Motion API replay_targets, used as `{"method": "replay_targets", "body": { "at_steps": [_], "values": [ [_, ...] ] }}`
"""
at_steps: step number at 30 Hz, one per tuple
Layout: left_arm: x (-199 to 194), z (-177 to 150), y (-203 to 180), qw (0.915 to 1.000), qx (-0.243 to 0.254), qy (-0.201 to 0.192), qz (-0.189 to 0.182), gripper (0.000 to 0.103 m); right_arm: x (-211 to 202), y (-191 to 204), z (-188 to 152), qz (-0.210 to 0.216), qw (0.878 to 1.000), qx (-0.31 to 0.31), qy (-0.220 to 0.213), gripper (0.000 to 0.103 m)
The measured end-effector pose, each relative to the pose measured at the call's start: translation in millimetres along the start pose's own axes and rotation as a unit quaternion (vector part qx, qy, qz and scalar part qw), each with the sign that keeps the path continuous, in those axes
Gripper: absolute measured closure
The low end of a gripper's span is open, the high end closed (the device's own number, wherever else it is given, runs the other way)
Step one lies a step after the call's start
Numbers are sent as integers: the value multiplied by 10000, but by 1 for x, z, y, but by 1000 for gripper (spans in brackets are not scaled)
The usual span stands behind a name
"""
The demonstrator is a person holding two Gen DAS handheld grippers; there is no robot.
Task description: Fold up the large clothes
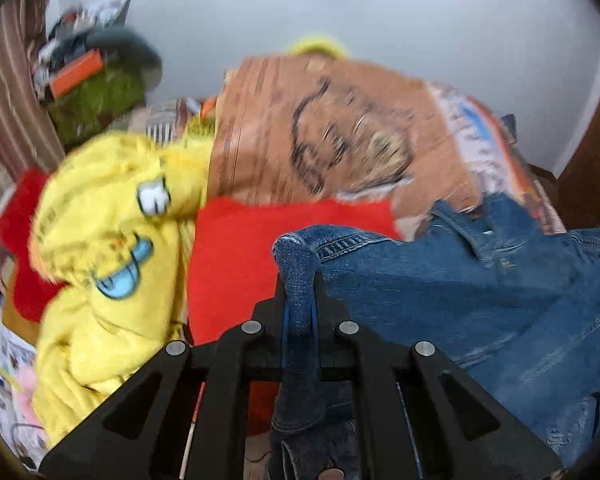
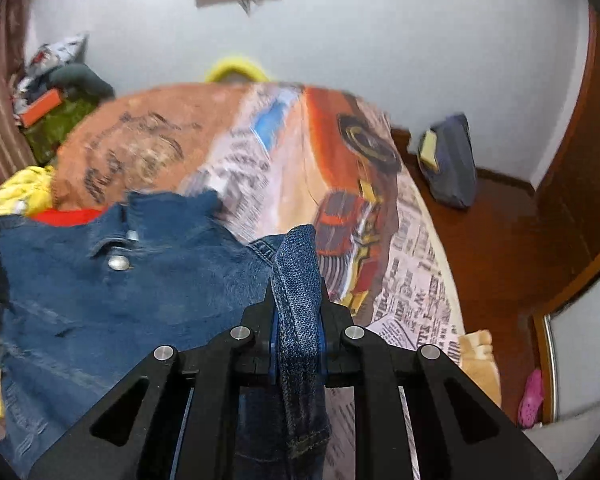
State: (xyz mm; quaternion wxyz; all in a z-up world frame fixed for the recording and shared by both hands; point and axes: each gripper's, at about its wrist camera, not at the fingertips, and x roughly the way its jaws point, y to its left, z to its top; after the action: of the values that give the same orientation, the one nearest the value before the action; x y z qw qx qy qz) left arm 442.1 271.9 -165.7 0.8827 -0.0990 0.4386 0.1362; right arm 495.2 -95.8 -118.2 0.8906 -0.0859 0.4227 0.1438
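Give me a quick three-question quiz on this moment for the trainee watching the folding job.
1. True or false: both hand-held grippers are shut on the same garment.
2. Which garment lies directly beside the yellow sweatshirt? A. red garment B. green towel C. white shirt
3. Fill in: the metal button belongs to the ____.

Key
1. True: the left hand-held gripper and the right hand-held gripper each pinch the jeans.
2. A, the red garment.
3. jeans
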Motion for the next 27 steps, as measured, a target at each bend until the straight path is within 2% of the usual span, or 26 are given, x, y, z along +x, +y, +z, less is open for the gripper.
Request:
{"method": "replay_targets", "body": {
  "at_steps": [6,12,16,20,23,25,27],
  "values": [
    [60,-14,10,9988,-76,444,184,92,50,-22,-17,83,9977,316,591,90],
    [81,-22,3,9977,35,574,365,87,62,-18,-30,27,9975,209,673,87],
    [72,-24,-3,9969,254,555,487,85,53,-17,-29,-83,9972,160,727,83],
    [50,-25,-7,9969,398,512,455,84,33,-13,-29,-126,9969,66,775,77],
    [27,-28,-12,9974,466,427,344,78,6,-7,-31,-86,9979,-85,629,71],
    [6,-33,-17,9972,589,351,312,67,-21,0,-35,40,9985,-220,491,70],
    [-17,-39,-23,9967,720,220,312,58,-45,6,-39,102,9987,-323,378,65]
  ]
}}
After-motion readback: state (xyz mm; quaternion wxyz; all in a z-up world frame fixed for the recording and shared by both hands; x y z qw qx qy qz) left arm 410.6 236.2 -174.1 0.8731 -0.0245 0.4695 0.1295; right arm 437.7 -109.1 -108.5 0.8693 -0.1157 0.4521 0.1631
